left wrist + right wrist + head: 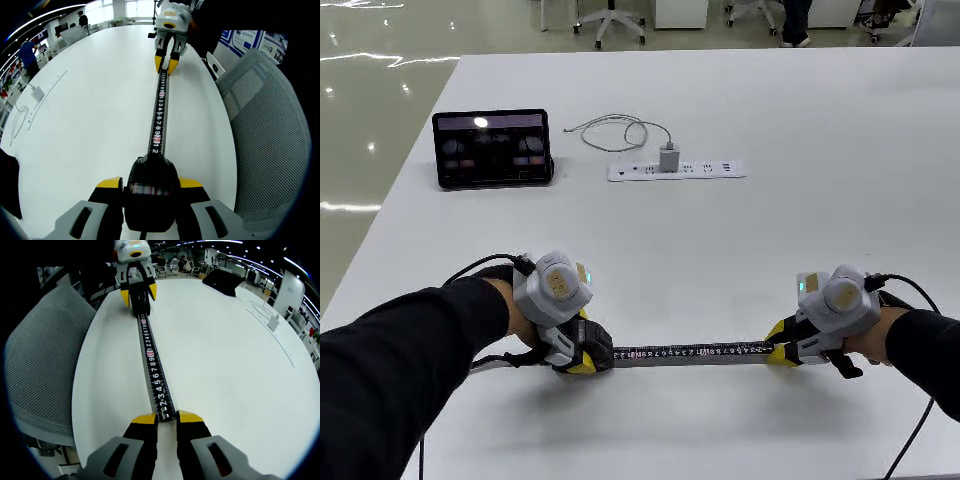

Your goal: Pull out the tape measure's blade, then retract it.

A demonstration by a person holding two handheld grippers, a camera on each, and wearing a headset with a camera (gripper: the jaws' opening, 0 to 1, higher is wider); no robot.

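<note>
A black tape measure case [151,192] sits clamped between the yellow-tipped jaws of my left gripper [150,184], low on the white table [720,240]. Its blade [692,351] lies flat on the table, pulled out to my right gripper [782,343], which is shut on the blade's end. In the right gripper view the blade [152,371] runs from my right gripper [165,417] to the case [137,304] in the far left gripper. In the head view the case [588,348] shows under my left gripper [582,345]. The blade [160,111] reaches the right gripper [166,64] in the left gripper view.
A dark tablet [492,147] stands at the back left of the table. A white power strip [676,170] with a plugged charger and coiled cable [616,131] lies behind the grippers. A grey mesh chair [265,140] is close to the table's near edge.
</note>
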